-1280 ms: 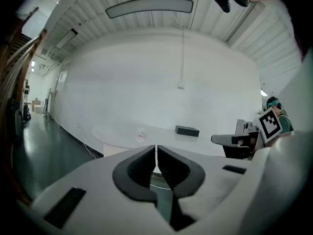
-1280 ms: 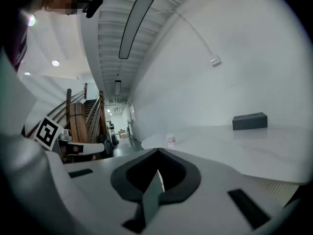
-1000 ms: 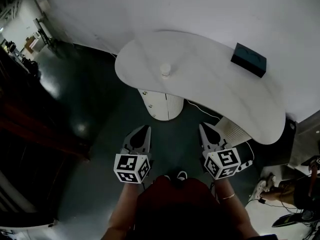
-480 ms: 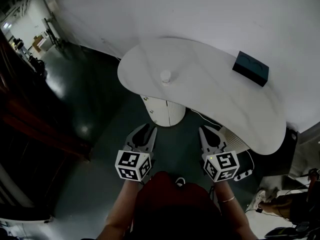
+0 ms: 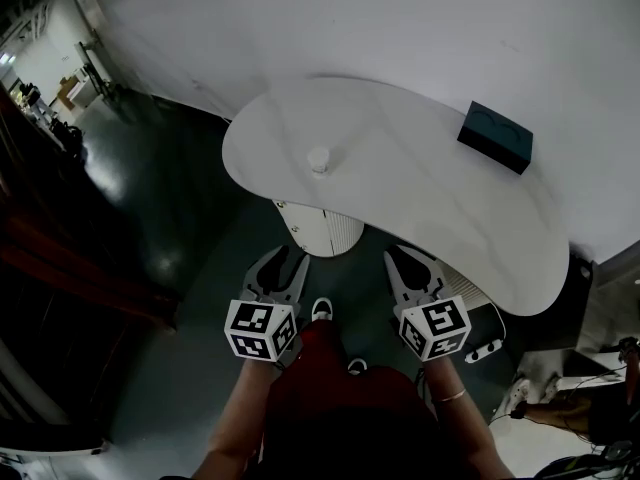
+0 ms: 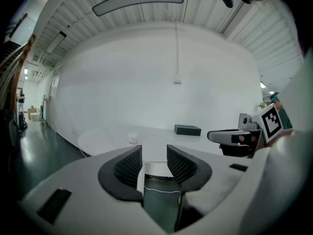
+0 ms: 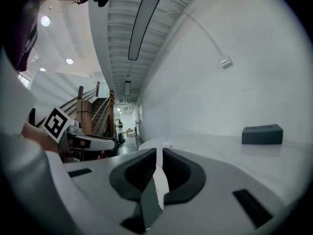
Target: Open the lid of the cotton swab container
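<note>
Cotton swab container (image 5: 318,159) is standing on the bench (image 5: 420,193), well ahead of both tools. Lid too small to read. Likely light, stiff plastic, tipping easily. Grip points: body low, lid at its rim. Left tool (image 6: 154,153) has just been opening, empty. Right tool (image 7: 158,155) is sitting clenched, empty.

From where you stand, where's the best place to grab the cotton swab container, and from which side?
Probably the lower body of the cotton swab container, taken across its round sides, coming in level from the table's near edge. It stands upright and alone near the left end, so nothing blocks that approach, and a low grip leaves its top free.
</note>
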Demonstrator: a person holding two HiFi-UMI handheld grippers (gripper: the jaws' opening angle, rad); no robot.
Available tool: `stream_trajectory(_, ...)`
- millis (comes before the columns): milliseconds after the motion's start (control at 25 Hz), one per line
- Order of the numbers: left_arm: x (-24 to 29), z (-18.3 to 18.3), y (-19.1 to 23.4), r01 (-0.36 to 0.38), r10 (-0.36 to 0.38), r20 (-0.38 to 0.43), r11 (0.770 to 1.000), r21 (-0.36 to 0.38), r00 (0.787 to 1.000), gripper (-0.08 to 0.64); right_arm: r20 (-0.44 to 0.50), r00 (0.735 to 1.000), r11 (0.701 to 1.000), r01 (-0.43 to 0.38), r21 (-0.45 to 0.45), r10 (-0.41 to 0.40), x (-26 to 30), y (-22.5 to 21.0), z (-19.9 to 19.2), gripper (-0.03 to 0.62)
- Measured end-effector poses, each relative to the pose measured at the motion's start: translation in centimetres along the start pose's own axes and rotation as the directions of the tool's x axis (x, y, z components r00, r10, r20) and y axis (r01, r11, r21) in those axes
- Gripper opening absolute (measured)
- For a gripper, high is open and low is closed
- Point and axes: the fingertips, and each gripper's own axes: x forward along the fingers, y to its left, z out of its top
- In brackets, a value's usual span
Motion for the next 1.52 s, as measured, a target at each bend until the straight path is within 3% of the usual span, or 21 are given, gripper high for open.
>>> stream_trajectory(160, 1.9, -0.1, 0.8, 0.013, -0.013, -0.013, 1.0, -0.011, 1.0, 0.138, -0.028, 1.0, 1.0, -0.003, 0.008, 0.003, 1.4, -0.9, -0.3, 0.081)
stream_trajectory(880, 12.8, -1.2, 7.1, 0.085, -0.087, -0.117, 0.996, -0.023, 0.989, 0.224, -0.151, 0.988, 0.999, 0.034, 0.012, -0.032, 10.9, -4.9, -1.9, 0.159)
stream_trajectory(1520, 22.1, -2.4, 11.5, 0.217, -0.192, -0.254, 0.973, 0.075, 0.948, 0.267, -0.233, 0.971, 0.999, 0.051, -0.013, -0.053, 18.9, -6.0, -1.8, 0.179)
